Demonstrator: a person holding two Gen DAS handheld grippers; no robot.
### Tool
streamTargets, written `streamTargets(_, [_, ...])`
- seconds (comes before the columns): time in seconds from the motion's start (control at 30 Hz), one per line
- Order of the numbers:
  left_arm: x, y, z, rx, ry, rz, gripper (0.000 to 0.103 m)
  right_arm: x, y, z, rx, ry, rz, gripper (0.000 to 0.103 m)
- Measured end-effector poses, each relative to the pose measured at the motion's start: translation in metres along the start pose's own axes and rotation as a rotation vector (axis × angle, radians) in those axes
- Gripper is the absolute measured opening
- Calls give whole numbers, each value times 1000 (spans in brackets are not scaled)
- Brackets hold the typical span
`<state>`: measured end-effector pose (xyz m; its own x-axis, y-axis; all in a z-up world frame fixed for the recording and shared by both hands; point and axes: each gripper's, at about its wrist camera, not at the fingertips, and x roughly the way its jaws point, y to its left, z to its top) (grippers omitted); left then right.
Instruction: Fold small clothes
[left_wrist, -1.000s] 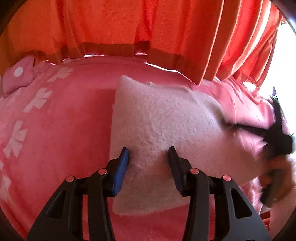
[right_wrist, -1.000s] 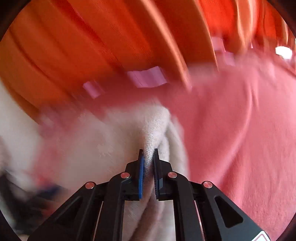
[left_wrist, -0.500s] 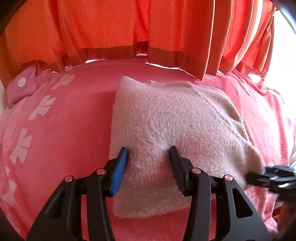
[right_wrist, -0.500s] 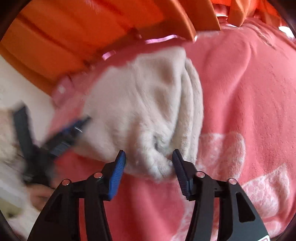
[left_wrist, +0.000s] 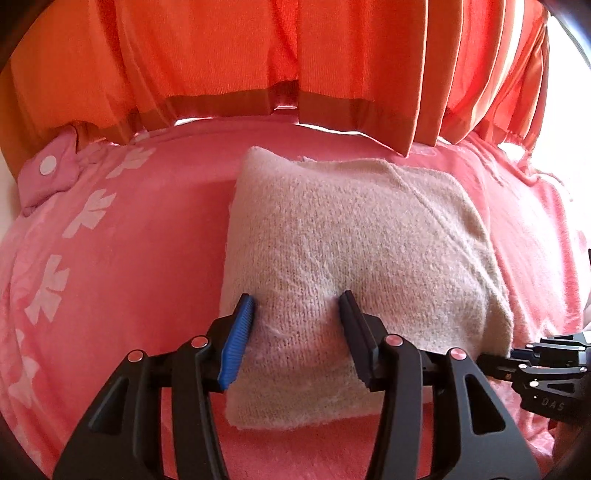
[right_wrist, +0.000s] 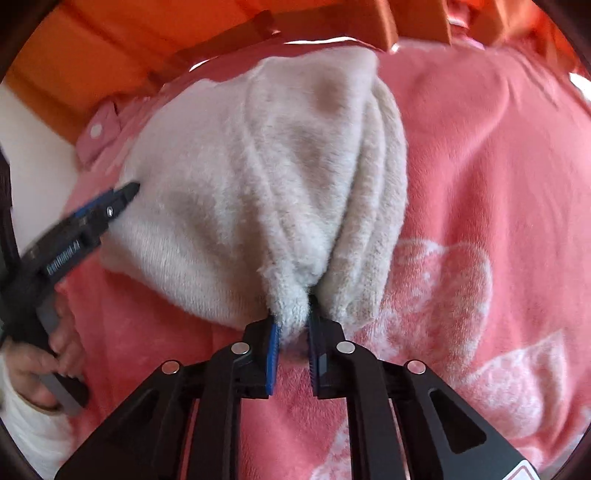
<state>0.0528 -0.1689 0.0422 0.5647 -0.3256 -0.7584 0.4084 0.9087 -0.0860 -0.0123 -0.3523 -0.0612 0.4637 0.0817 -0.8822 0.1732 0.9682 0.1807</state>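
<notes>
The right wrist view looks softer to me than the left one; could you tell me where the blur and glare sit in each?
Right wrist view: the left gripper and the hand at the left edge are smeared, and the sweater is slightly soft. Left wrist view: sharp knit on the sweater, with white glare at the right edge beside the curtain.

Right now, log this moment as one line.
task: fold small clothes | left gripper: open over cream knit garment | right gripper: shut on garment corner | surface: pink blanket
</notes>
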Motion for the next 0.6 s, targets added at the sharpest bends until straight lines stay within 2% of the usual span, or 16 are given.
streamTargets(0.07, [-9,13,2,-46,-5,-62,53,-22,-7,5,60,-68,48,24])
streamTargets(0.13, [-18,32,3,-126,-6,-130,62,-43,-18,13,120,-152,79,47])
streamTargets(0.2, [-24,46,2,-174,-12,-152,64,-48,-28,30,161,-192,97,55])
streamTargets(0.23, [-25,51,1,-187,-13,-151,64,-46,-29,39,169,-195,104,56])
streamTargets(0.33, [-27,59,1,-219,-13,-159,65,-17,-37,70,177,-147,88,64])
streamTargets(0.37, [-28,61,0,-227,-15,-161,65,-4,-35,77,176,-117,72,64])
streamTargets(0.4, [-29,62,-1,-230,-15,-159,65,12,-32,83,180,-77,55,58])
streamTargets(0.43, [-32,64,-1,-230,-16,-160,65,19,-27,87,185,-65,52,38])
streamTargets(0.5, [-38,69,-4,-231,-25,-162,65,10,-6,95,134,-86,27,18])
streamTargets(0.57, [-44,77,-5,-240,-39,-157,65,-17,23,105,49,-161,13,17])
streamTargets(0.6, [-48,81,-5,-247,-45,-152,65,-38,42,111,-6,-212,52,16])
